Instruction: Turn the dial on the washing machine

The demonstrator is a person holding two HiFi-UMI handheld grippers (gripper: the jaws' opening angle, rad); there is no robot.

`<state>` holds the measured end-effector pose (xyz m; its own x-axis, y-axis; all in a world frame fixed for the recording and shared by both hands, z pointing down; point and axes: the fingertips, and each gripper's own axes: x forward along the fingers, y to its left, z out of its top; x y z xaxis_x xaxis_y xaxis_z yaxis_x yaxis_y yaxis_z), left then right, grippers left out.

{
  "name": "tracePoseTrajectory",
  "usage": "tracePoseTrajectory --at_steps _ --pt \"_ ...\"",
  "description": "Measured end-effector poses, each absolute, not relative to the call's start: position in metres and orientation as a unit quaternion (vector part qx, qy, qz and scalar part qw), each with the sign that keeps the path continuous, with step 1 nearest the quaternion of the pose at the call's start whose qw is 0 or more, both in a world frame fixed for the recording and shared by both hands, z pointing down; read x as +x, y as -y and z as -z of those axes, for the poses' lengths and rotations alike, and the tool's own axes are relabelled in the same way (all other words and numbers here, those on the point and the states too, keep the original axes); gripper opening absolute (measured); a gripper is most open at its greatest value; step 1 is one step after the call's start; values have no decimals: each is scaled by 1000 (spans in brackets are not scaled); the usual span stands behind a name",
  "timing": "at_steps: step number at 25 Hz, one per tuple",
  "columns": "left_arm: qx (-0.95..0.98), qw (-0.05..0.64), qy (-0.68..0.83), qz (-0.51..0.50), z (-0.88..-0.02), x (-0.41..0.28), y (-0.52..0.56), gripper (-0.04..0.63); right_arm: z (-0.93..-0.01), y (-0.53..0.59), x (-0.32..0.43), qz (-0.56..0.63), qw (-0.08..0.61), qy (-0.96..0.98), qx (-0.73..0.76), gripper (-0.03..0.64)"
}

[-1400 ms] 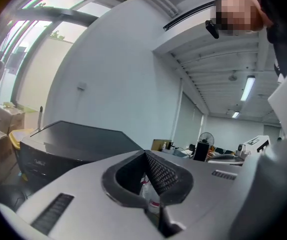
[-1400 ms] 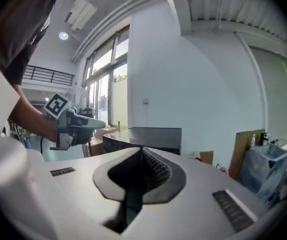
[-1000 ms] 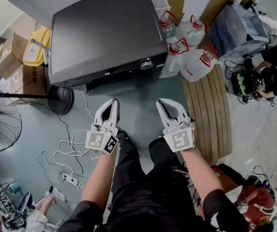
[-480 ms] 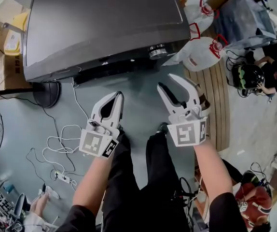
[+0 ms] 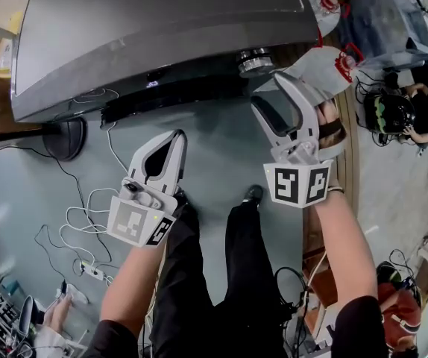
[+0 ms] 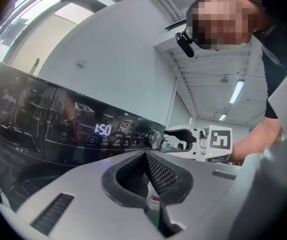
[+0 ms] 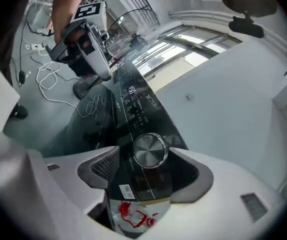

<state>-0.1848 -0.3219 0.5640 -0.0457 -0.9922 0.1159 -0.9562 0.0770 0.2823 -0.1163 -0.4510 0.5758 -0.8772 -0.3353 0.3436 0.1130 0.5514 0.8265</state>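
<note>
The dark grey washing machine [image 5: 162, 28] has a silver dial [image 5: 255, 60] at the right end of its front panel. My right gripper [image 5: 272, 95] is just in front of the dial. Its jaws have just been opening and stand wide, with nothing between them. In the right gripper view the dial [image 7: 151, 150] shows a little ahead of the two open jaws of the right gripper [image 7: 144, 165], untouched. My left gripper [image 5: 171, 139] hangs shut and empty, lower and left of the dial. From the left gripper [image 6: 146, 156] I see the dial [image 6: 155, 139] and the lit display [image 6: 102, 129].
White plastic bags with red print [image 5: 326, 62] lie beside the machine's right side, next to wooden planks [image 5: 350, 133]. A fan's round base [image 5: 63, 136] and white cables [image 5: 87, 215] are on the floor at left. A person [image 5: 404, 114] sits at far right.
The right gripper has rolled, opened from shut to wide and moved up to the dial. The left gripper stayed shut and shifted a little. The machine now fills more of the head view.
</note>
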Motion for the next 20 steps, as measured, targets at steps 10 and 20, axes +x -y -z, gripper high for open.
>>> tracePoseTrajectory --at_steps 10,20 --pt "689 166 702 68 -598 -169 308 14 -583 462 -139 559 241 790 76 296" --pt "688 181 699 74 -614 -160 305 15 -586 467 -146 579 234 776 87 296"
